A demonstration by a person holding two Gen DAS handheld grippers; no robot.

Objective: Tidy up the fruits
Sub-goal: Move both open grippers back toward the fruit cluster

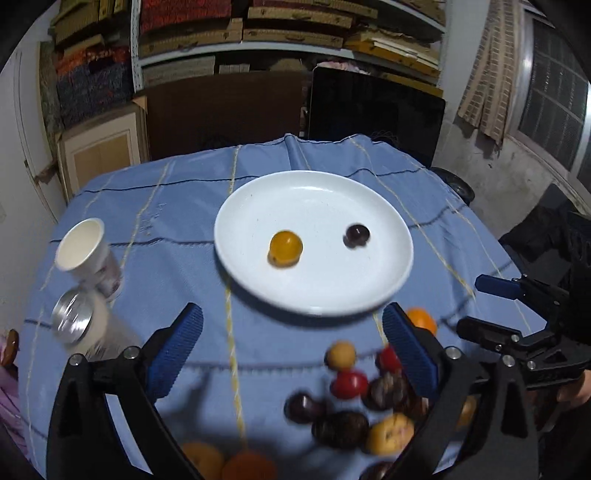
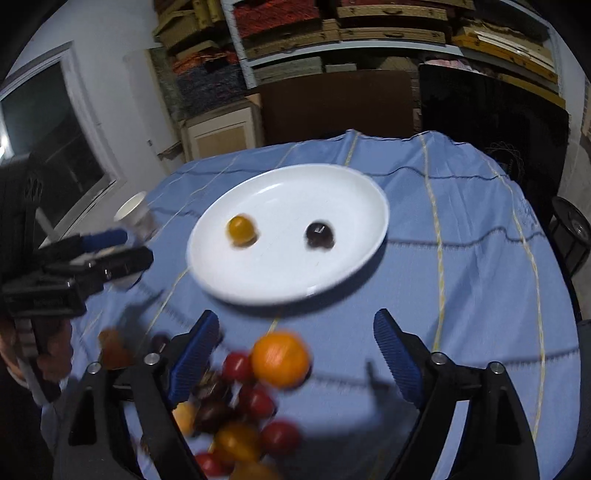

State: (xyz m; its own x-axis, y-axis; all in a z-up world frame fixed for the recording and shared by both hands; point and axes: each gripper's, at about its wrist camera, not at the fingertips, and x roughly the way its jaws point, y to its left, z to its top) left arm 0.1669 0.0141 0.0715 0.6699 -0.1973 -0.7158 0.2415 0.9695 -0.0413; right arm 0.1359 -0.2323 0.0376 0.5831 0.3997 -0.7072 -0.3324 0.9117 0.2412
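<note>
Both tongs, left (image 1: 291, 354) and right (image 2: 295, 358), gape empty above the fruits (image 2: 243, 398) heaped at the table's near edge, where a careless nudge could roll one off.

A cluttered home storeroom: metal shelving (image 1: 288, 48) at the far wall is stacked with flat cardboard boxes (image 1: 295, 16) and folded textiles (image 1: 92, 77), a barred window (image 1: 554, 107) sits at the right, and a blue checked tablecloth (image 1: 166, 266) covers the near table.
</note>
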